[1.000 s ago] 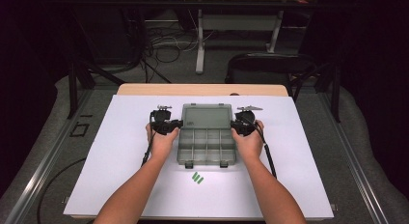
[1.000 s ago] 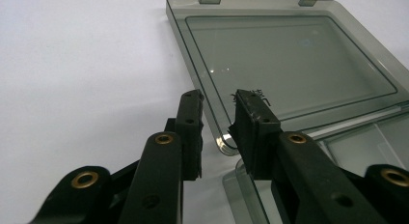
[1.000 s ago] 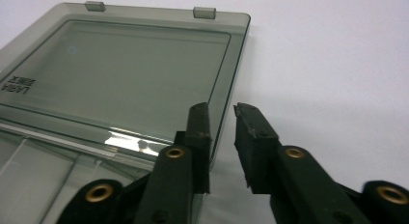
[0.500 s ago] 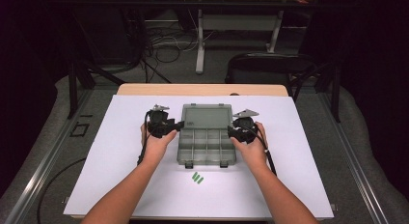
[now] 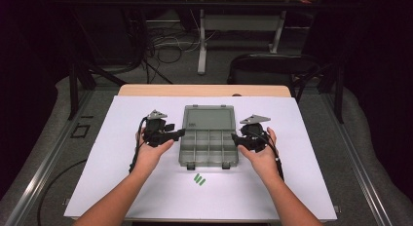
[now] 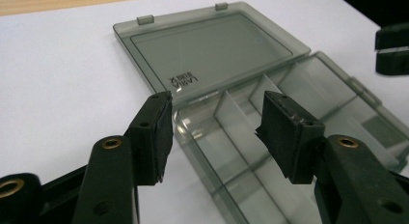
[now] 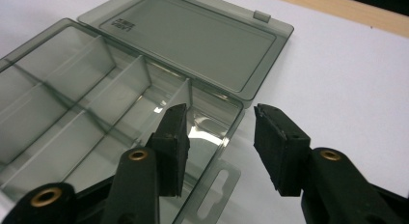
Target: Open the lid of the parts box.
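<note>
Both hand-held grippers, left (image 5: 179, 133) and right (image 5: 235, 138), drawn back from smoky transparent plastic compartment box (image 5: 208, 141). Left jaws just widened, right narrowed slightly; both gape empty. Box released, lid flat open.

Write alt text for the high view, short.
A person's two hands hold the left gripper and the right gripper against opposite sides of an open, smoky-clear compartment box on a white table sheet. The lid lies flat behind the tray, whose compartments look empty. Two small green pieces sit on the sheet just in front of the box.
</note>
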Tool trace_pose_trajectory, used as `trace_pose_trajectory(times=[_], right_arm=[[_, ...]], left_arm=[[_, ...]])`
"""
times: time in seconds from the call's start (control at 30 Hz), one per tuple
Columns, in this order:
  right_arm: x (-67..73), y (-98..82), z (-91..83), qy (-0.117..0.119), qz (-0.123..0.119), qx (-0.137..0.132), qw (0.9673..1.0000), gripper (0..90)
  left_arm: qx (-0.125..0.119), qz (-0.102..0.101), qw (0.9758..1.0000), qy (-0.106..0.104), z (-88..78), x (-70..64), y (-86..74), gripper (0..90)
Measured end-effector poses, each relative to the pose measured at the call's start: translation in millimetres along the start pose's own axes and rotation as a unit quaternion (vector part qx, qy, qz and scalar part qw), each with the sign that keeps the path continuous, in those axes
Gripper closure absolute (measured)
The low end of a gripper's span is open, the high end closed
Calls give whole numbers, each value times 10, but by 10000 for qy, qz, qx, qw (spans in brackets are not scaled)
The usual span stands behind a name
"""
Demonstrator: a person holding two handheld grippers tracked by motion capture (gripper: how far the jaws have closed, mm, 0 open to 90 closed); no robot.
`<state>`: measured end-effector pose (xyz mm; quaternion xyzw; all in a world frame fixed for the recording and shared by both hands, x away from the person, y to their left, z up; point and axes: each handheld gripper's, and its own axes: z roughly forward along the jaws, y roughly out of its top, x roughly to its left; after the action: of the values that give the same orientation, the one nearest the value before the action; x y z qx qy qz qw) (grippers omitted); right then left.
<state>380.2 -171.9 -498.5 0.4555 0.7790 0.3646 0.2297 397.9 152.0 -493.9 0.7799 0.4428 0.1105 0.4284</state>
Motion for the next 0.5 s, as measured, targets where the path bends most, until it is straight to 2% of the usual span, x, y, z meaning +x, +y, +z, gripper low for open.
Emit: trace_pose_trajectory(times=[0.1, 0.17, 0.23, 0.3, 0.37, 0.43, 0.5], right_arm=[[45, -40, -62, 31, -52, 1, 10000, 530], [75, -81, -113, 39, -167, -140, 9998, 503], [98, -128, -169, -30, -274, -287, 9992, 485], [107, -172, -222, 31, -175, -335, 9993, 472], [104, -219, -273, 53, -119, -418, 9990, 455], [103, -266, -326, -40, -51, -419, 9991, 415], [87, -307, -373, -38, 124, -430, 9990, 370]], left_arm=[[-60, 17, 10000, -76, -58, -23, -61, 452], [-70, -20, 9998, -164, -100, -42, -106, 453], [-109, 92, 9999, -61, -148, -61, -150, 451], [-107, 178, 9998, -42, -188, -73, -189, 442], [-94, 213, 9997, -110, -218, -83, -232, 442], [-133, 273, 9995, -132, -239, -111, -284, 441], [-181, 362, 9991, -145, -263, -146, -339, 419]])
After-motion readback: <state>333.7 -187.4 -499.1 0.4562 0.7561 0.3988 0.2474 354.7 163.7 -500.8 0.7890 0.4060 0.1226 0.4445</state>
